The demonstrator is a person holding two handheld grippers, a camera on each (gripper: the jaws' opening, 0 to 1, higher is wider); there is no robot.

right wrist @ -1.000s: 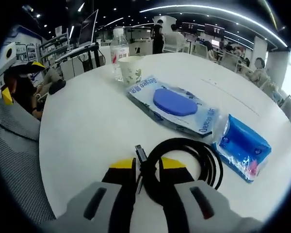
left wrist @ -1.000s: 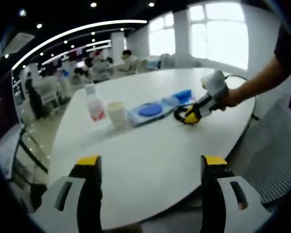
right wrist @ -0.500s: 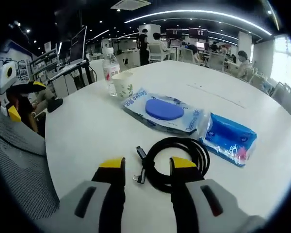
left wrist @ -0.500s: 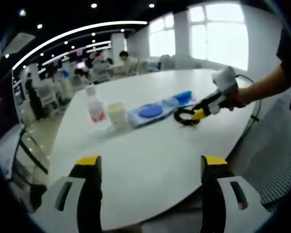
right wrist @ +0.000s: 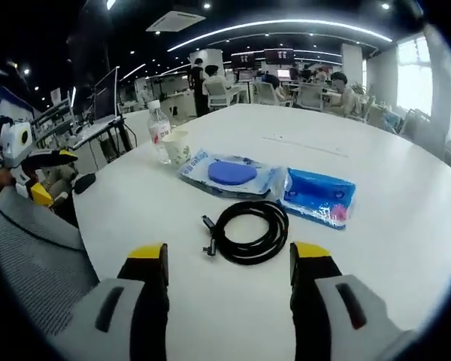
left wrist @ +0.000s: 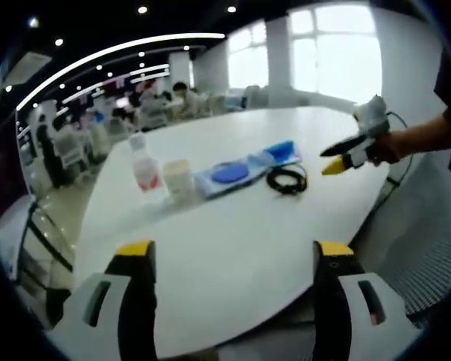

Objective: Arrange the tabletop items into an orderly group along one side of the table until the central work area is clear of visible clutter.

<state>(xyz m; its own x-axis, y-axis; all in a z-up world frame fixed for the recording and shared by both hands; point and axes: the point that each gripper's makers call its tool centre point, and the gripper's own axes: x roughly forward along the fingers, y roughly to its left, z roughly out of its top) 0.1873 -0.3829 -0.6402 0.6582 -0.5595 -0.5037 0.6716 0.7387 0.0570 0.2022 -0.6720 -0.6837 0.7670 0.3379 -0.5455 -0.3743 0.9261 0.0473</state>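
Note:
On the white round table (right wrist: 406, 195) lie, in a row, a water bottle (right wrist: 158, 131), a paper cup (right wrist: 178, 147), a wet-wipes pack with a blue lid (right wrist: 227, 174) and a blue tissue pack (right wrist: 318, 199). A coiled black cable (right wrist: 246, 230) lies in front of them, free on the table. My right gripper (right wrist: 229, 263) is open just short of the cable, with nothing between its jaws. In the left gripper view the same row shows: bottle (left wrist: 144, 166), cup (left wrist: 179, 180), wipes (left wrist: 229, 174), cable (left wrist: 287, 180). My left gripper (left wrist: 230, 259) is open over the near table edge.
The right gripper (left wrist: 352, 150), held in a hand, shows at the right of the left gripper view. A mesh chair back (right wrist: 30, 256) stands at the table's left edge. People, desks and chairs fill the office behind.
My right gripper opened, let go of the cable and drew back from it. The cable now lies on the table beside the packs. The left gripper stayed put.

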